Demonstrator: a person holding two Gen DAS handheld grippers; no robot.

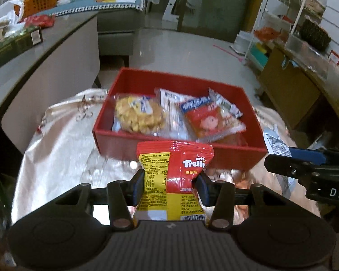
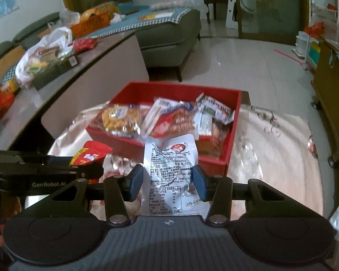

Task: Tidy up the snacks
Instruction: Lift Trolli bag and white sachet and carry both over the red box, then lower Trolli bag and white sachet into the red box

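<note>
Left wrist view: the left gripper (image 1: pixel 169 186) is clamped on a red and yellow Trolli bag (image 1: pixel 173 174), its blue pads (image 1: pixel 136 187) pressing the bag's two sides. The bag stands upright between the fingers, its crimped top reaching up over the near wall of the red box (image 1: pixel 214 155). The box sits just ahead of the gripper on a pale shiny cloth (image 1: pixel 63 149). Inside it lie a clear pack of yellow puffs (image 1: pixel 137 115) at the left, a white pack (image 1: pixel 171 103) in the middle and a red and blue pack (image 1: pixel 212 117) at the right, overlapping one another. To the right of the gripper, at about the same level, comes the right gripper (image 1: pixel 280 158) with a white pouch (image 1: pixel 274 142) between its fingers. Far off to the left, a grey table (image 1: pixel 63 45) bears bags and boxes.

Right wrist view: the right gripper (image 2: pixel 168 184) is closed tight on the white pouch (image 2: pixel 171 169), which has black print and a red logo; a blue pad (image 2: pixel 135 183) presses on each side. The pouch stands upright, its top overlapping the near wall of the box (image 2: pixel 212 160), which lies just ahead with the same packs heaped inside. To the left of this gripper the left gripper (image 2: pixel 88 161) reaches in, holding the Trolli bag (image 2: pixel 90 153) close before the box's near left corner. The cloth (image 2: pixel 271 153) spreads to the right.
</note>
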